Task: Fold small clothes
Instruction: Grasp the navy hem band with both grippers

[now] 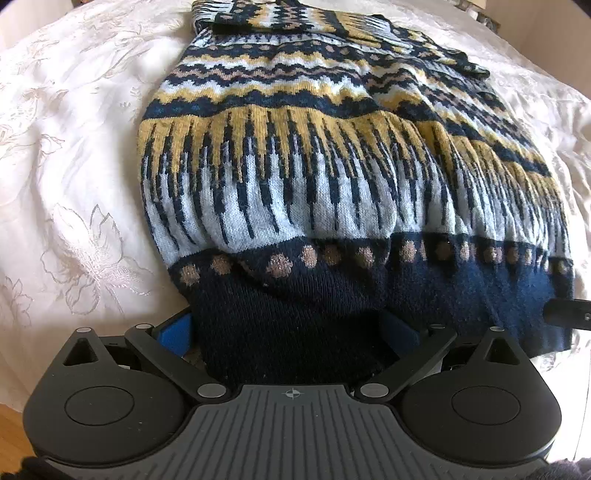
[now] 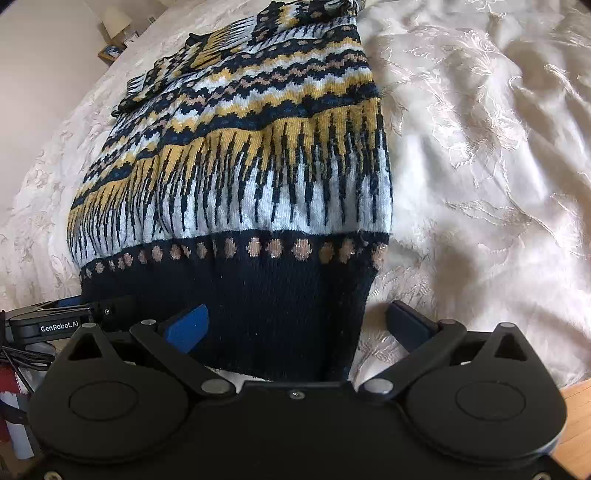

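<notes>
A knitted sweater (image 1: pixel 295 177) in navy, mustard and pale blue bands lies lengthwise on a white bed, its sleeves folded in at the far end. Its navy hem (image 1: pixel 288 325) lies between the open fingers of my left gripper (image 1: pixel 291 332), near the hem's left corner. In the right wrist view the sweater (image 2: pixel 251 166) lies the same way. My right gripper (image 2: pixel 295 325) is open with the hem's right corner (image 2: pixel 280 325) between its fingers. The left gripper (image 2: pixel 74 317) shows at the left edge there; a right gripper finger (image 1: pixel 569 314) shows at the right edge of the left wrist view.
The white embroidered bedspread (image 1: pixel 74 166) spreads to both sides of the sweater and looks rumpled on the right (image 2: pixel 480 147). A bedside table with a lamp (image 2: pixel 114 26) stands far left. Wooden floor (image 2: pixel 576 424) shows past the bed's near edge.
</notes>
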